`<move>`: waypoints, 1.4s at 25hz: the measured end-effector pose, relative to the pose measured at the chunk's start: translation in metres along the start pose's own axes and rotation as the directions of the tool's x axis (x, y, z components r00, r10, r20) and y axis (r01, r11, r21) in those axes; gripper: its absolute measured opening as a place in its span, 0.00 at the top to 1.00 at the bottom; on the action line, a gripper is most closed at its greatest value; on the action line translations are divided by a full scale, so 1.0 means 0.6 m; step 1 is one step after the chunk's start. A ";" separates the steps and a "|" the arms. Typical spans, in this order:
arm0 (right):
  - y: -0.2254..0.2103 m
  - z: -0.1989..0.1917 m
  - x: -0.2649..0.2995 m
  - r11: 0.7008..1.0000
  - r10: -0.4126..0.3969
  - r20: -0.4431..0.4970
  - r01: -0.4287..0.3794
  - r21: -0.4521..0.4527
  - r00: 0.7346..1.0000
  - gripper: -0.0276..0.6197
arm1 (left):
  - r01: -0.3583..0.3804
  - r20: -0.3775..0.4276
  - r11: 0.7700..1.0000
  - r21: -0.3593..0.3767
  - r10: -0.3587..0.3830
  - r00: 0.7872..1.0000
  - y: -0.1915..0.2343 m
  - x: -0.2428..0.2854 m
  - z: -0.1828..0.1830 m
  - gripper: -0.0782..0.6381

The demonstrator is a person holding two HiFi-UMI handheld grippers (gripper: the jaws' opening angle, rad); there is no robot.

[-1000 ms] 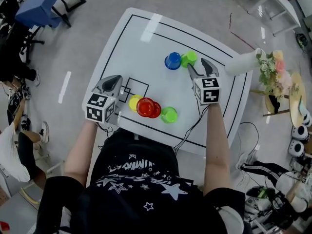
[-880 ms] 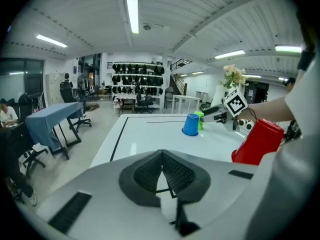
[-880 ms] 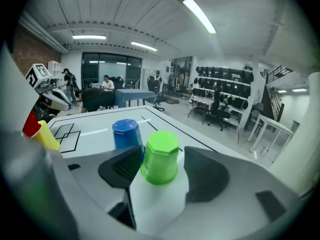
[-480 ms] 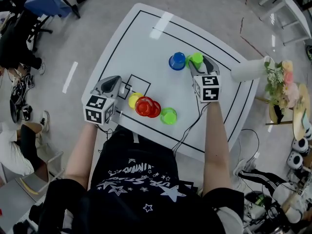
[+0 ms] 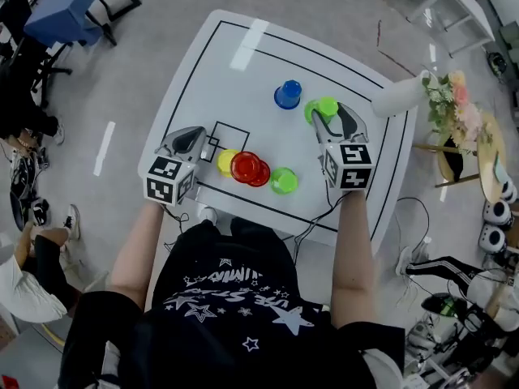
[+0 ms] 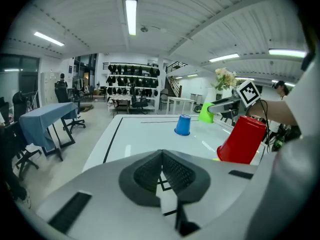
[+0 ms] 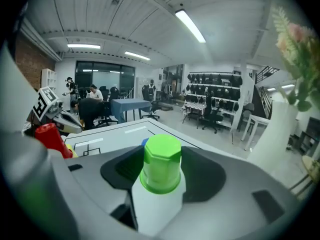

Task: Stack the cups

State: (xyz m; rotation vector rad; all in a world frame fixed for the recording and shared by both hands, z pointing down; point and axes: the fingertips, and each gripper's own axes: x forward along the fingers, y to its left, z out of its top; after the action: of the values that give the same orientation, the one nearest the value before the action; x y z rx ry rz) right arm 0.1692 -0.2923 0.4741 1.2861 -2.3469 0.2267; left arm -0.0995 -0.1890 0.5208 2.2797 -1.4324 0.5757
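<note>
Over the white desk's point(image 5: 243, 79) right side, gripping an upturned lime-green plastic cup point(image 7: 161, 164) in the right hand-held gripper point(image 5: 331, 116), left hand-held gripper point(image 6: 161, 170) closed on nothing; stacking seemingly barely begun, with blue plastic cup point(image 5: 288, 95), red cup point(image 5: 250, 168), yellow cup point(image 5: 226, 162) and second green cup point(image 5: 284, 181) unstacked on the desk.

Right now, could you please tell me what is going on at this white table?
A person holds a gripper in each hand. The right gripper is clamped on an upturned light green plastic cup, near the blue plastic cup. The left gripper is shut and empty beside a yellow plastic cup, a red plastic cup and a second green plastic cup on the white table.
</note>
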 end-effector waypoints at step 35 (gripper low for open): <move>0.259 -0.058 -0.185 0.998 -0.050 -0.011 0.050 0.035 0.999 0.59 | 0.260 0.036 0.960 0.104 -0.265 0.964 -0.062 -0.064 -0.020 0.88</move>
State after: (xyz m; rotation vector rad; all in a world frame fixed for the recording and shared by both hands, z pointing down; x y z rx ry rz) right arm 0.1022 -0.1103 0.4646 1.3555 -2.3089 0.2586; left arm -0.0826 -0.1390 0.5066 2.5244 -1.1168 0.5192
